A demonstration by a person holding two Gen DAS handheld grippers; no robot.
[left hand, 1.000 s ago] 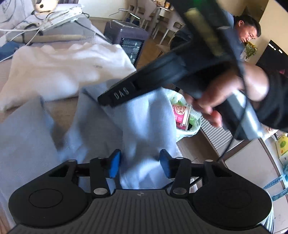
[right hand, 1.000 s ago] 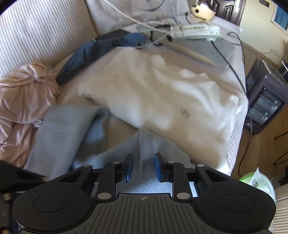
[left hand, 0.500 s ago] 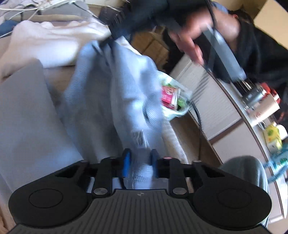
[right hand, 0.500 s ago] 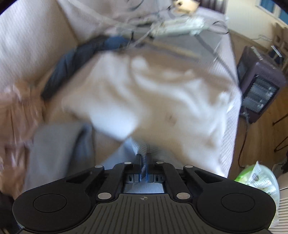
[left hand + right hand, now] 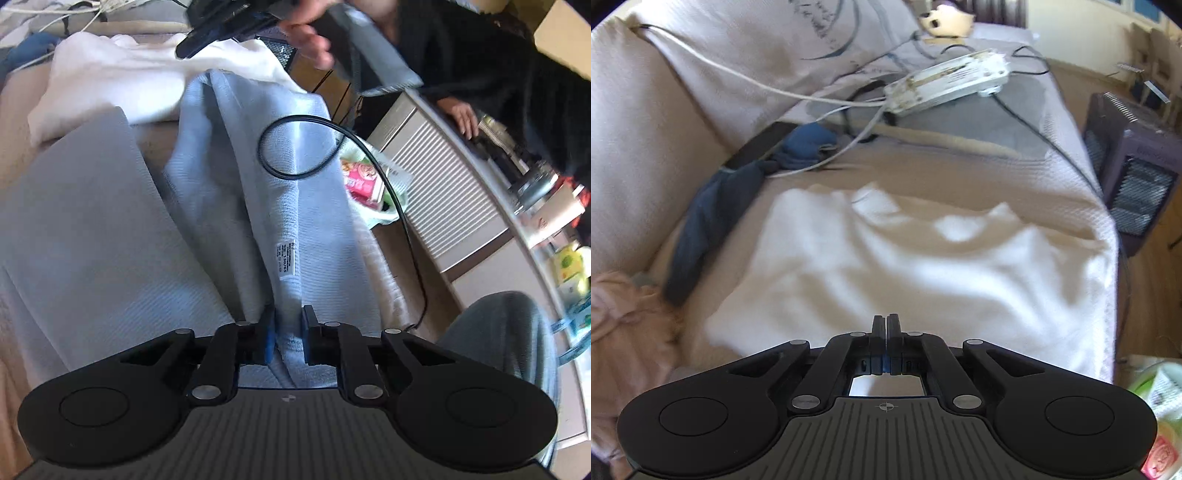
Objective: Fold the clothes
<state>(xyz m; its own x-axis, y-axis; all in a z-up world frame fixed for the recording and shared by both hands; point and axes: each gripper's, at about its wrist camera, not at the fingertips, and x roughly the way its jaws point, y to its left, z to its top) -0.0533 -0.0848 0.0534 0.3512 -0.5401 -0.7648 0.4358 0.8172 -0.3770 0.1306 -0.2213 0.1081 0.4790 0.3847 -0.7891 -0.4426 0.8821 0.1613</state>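
While my left gripper (image 5: 288,338) is closing on its hem, the light blue knit garment (image 5: 258,192) drapes over the sofa (image 5: 960,173): soft, limp, light; best taken at edges. My right gripper (image 5: 885,341) is shut; whether it pinches cloth, I cannot tell.

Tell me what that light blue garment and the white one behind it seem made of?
Light blue garment: probably a cotton knit, matte, with fine ribbed rows and a sewn-in care label. White garment: looks a soft, thicker, fleecy knit; blur hides its weave.
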